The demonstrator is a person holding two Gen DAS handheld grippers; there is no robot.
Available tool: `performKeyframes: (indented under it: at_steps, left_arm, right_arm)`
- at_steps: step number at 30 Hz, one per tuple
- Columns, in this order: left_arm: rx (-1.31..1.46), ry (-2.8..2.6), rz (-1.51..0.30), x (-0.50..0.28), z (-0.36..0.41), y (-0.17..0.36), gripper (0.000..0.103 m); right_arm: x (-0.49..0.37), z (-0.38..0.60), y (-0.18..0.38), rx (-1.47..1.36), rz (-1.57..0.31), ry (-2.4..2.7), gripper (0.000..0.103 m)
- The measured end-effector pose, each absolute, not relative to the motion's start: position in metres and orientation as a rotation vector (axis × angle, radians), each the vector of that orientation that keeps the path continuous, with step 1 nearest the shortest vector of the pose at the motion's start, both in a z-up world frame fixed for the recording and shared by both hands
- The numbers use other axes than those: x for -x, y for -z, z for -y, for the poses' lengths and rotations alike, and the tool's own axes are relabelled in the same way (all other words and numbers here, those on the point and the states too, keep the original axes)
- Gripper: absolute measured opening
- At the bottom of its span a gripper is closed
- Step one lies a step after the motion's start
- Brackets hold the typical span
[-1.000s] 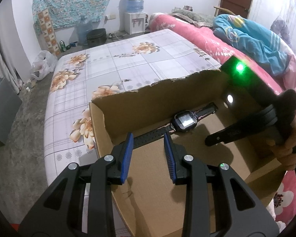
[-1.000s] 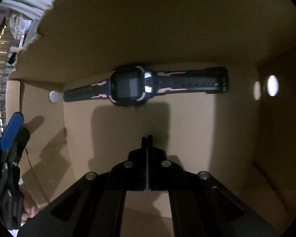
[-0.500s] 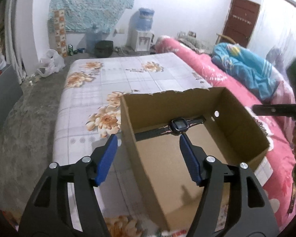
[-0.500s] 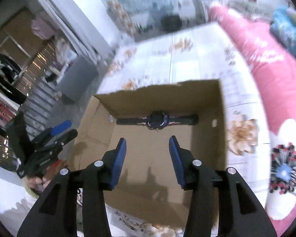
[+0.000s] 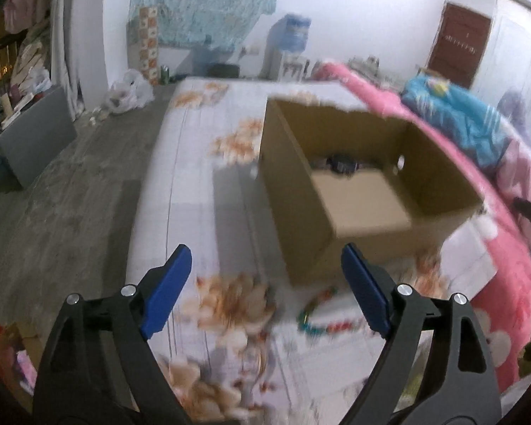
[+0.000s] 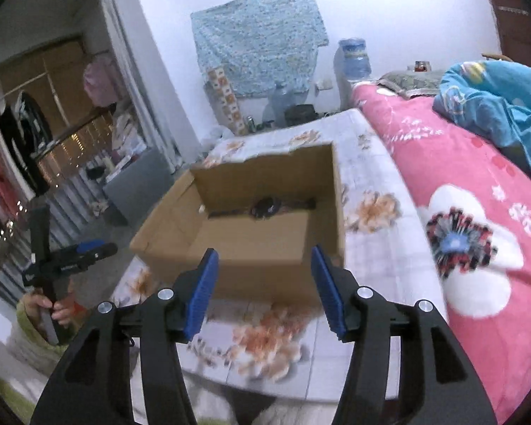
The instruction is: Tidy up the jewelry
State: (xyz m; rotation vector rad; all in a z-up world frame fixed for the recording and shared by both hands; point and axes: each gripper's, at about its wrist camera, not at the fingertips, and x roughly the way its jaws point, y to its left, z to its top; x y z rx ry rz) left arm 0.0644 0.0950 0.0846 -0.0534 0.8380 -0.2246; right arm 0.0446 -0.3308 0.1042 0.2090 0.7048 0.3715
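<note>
An open cardboard box [image 5: 301, 209] stands on the floral mattress and also shows in the right wrist view [image 6: 265, 265]. A dark wristwatch [image 6: 265, 207] lies along the box's far wall; the left wrist view shows it blurred [image 5: 341, 165]. A colourful beaded bracelet [image 5: 322, 322] lies on the sheet in front of the box. My left gripper [image 5: 265, 290] is wide open and empty, above the sheet near the bracelet. My right gripper [image 6: 262, 288] is open and empty, in front of the box. The left gripper also shows at the left of the right wrist view [image 6: 88, 251].
A pink flowered blanket [image 6: 478, 230] and a blue blanket [image 6: 495, 106] lie to the right of the box. A grey floor [image 5: 53, 212], a grey panel [image 5: 35, 138] and a water dispenser [image 5: 286, 49] are to the left and behind.
Both grippers pulled back out of the box and rose. The right opened from shut; the left opened wider. The watch stayed in the box. The bracelet came into view.
</note>
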Motion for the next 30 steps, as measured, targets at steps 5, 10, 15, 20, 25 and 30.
performKeyframes:
  at_steps: [5, 10, 15, 20, 25, 30]
  left_arm:
    - [0.015, 0.206, -0.936, -0.051, -0.074, -0.046, 0.083]
    - [-0.031, 0.172, -0.957, -0.041, -0.064, -0.024, 0.083]
    - [-0.109, 0.138, -0.937, -0.040, -0.051, -0.018, 0.083]
    - [-0.169, 0.098, -0.925, -0.053, -0.034, -0.011, 0.083]
    - [-0.211, 0.091, -0.937, -0.064, -0.024, -0.002, 0.083]
    - [-0.266, 0.077, -0.935, -0.066, -0.018, 0.005, 0.083]
  right_arm:
    - [-0.033, 0.298, -0.063, -0.170, -0.812, -0.429, 0.054]
    - [-0.029, 0.269, -0.027, -0.163, -0.900, -0.472, 0.054]
    - [-0.024, 0.254, -0.011, -0.140, -0.935, -0.482, 0.054]
    - [-0.021, 0.255, -0.008, -0.156, -0.951, -0.485, 0.054]
    - [-0.017, 0.255, -0.008, -0.137, -0.948, -0.476, 0.054]
    - [-0.013, 0.252, -0.004, -0.148, -0.962, -0.492, 0.054]
